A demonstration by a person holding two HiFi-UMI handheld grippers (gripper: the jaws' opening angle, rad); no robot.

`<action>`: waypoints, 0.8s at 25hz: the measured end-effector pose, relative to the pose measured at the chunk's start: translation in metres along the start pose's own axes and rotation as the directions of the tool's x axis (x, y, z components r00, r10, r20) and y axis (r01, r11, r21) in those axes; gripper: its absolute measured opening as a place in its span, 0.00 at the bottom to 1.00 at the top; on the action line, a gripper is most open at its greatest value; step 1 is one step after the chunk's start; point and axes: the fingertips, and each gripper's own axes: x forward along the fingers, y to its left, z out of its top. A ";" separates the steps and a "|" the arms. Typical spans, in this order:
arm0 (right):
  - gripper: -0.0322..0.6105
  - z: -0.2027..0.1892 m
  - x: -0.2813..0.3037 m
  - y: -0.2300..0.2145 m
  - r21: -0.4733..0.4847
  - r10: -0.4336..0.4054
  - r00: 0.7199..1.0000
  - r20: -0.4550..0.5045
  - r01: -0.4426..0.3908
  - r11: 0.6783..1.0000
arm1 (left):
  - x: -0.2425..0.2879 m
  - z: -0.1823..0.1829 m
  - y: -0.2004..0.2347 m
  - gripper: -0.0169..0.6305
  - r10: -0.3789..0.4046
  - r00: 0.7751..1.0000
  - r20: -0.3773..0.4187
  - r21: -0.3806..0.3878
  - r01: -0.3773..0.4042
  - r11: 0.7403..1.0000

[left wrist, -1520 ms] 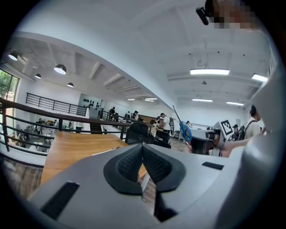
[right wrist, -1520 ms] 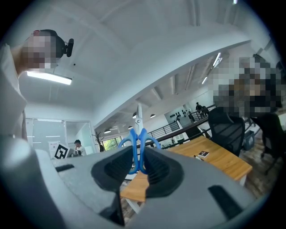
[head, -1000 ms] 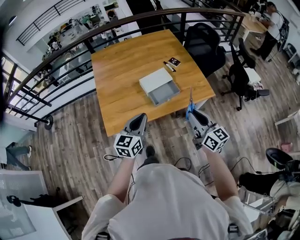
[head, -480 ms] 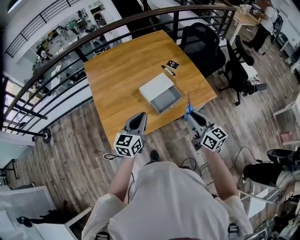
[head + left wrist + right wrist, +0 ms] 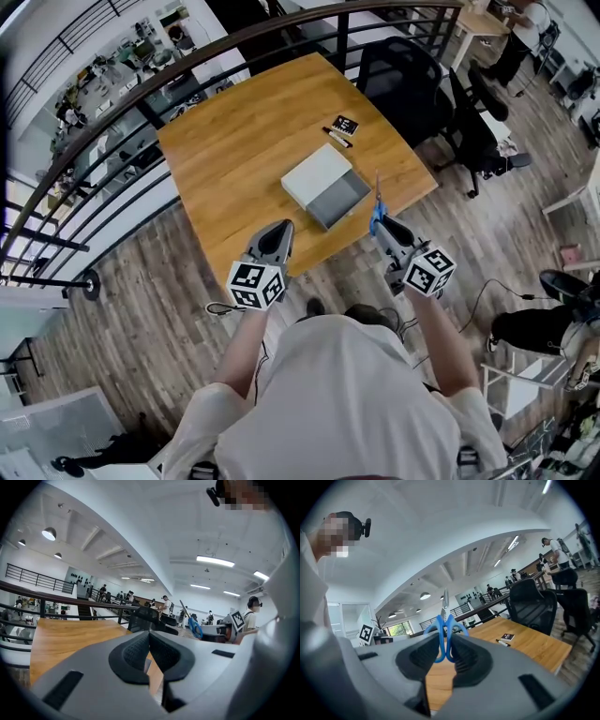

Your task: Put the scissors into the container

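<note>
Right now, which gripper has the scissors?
The right gripper: its jaws are clamped on the blue handles of the scissors, blades sticking out ahead. The left gripper is shut on nothing.

Scissors (image 5: pixel 443 637): blue plastic handles, metal blades; table (image 5: pixel 234 150) smooth wood; container (image 5: pixel 323 186) matt, perhaps plastic.

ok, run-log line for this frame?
right gripper: shut on blue-handled scissors | left gripper: shut, empty | open grey box: on wooden table

**Railed wooden floor, one table, overhead lighting**

A square wooden table (image 5: pixel 234 141) is set on a grey-brown plank floor (image 5: pixel 122 309), close beside a dark curved railing (image 5: pixel 253 36). Black office chairs (image 5: pixel 398 80) are placed by the table's far right side. The white ceiling is lit by strip lights (image 5: pixel 214 561) and round lamps (image 5: pixel 48 534).
</note>
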 end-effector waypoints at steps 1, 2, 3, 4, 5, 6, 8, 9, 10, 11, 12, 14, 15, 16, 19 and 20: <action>0.18 -0.002 0.003 0.000 0.004 -0.001 1.000 -0.004 0.001 1.000 | 0.001 0.000 0.003 0.02 -0.002 1.000 -0.002 -0.002 0.002 1.000; 0.18 -0.004 0.006 0.000 0.007 -0.002 1.000 -0.009 0.002 1.000 | 0.002 0.000 0.004 0.02 -0.005 1.000 -0.003 -0.005 0.005 1.000; 0.18 -0.005 0.008 -0.002 0.010 -0.003 1.000 -0.015 0.003 1.000 | 0.005 -0.001 0.006 0.02 -0.008 1.000 -0.006 -0.007 0.008 1.000; 0.18 -0.006 0.011 -0.004 0.012 -0.004 1.000 -0.021 0.005 1.000 | 0.008 -0.001 0.007 0.02 -0.011 1.000 -0.008 -0.010 0.011 1.000; 0.18 -0.006 0.013 -0.006 0.014 -0.005 1.000 -0.025 0.006 1.000 | 0.011 -0.002 0.007 0.02 -0.013 1.000 -0.011 -0.012 0.013 1.000; 0.18 -0.006 0.016 -0.009 0.015 -0.006 1.000 -0.029 0.006 1.000 | 0.014 -0.002 0.008 0.02 -0.013 1.000 -0.015 -0.015 0.013 1.000; 0.18 -0.006 0.021 -0.015 0.015 -0.003 0.999 -0.037 0.004 1.000 | 0.020 -0.005 0.010 0.02 -0.010 1.000 -0.021 -0.023 0.010 1.000; 0.18 -0.006 0.023 -0.018 0.015 0.000 0.999 -0.042 0.000 1.000 | 0.023 -0.007 0.012 0.02 -0.007 1.000 -0.024 -0.027 0.006 1.000; 0.18 -0.006 0.027 -0.021 0.016 0.007 0.999 -0.048 -0.006 1.000 | 0.026 -0.008 0.013 0.02 -0.002 1.000 -0.026 -0.031 0.001 1.000; 0.18 -0.007 0.030 -0.025 0.018 0.016 0.998 -0.055 -0.015 1.000 | 0.029 -0.009 0.015 0.02 0.003 1.000 -0.029 -0.035 -0.005 0.999; 0.18 -0.008 0.035 -0.030 0.022 0.028 0.998 -0.063 -0.026 0.999 | 0.034 -0.010 0.017 0.02 0.009 0.999 -0.032 -0.038 -0.011 0.999; 0.18 -0.007 0.045 -0.040 0.027 0.051 0.996 -0.080 -0.049 0.998 | 0.045 -0.008 0.020 0.02 0.023 0.999 -0.034 -0.040 -0.024 0.999; 0.18 -0.006 0.051 -0.045 0.028 0.062 0.994 -0.088 -0.060 0.998 | 0.050 -0.006 0.021 0.02 0.031 0.999 -0.032 -0.040 -0.032 0.999; 0.18 -0.005 0.056 -0.050 0.028 0.074 0.992 -0.098 -0.071 0.997 | 0.055 -0.003 0.022 0.02 0.042 0.999 -0.030 -0.044 -0.043 0.998; 0.18 0.000 0.072 -0.067 0.022 0.108 0.985 -0.131 -0.106 0.994 | 0.071 0.002 0.027 0.02 0.078 0.997 -0.025 -0.054 -0.079 0.995; 0.18 0.001 0.077 -0.074 0.019 0.116 0.983 -0.142 -0.114 0.993 | 0.076 0.003 0.030 0.02 0.090 0.996 -0.025 -0.055 -0.091 0.994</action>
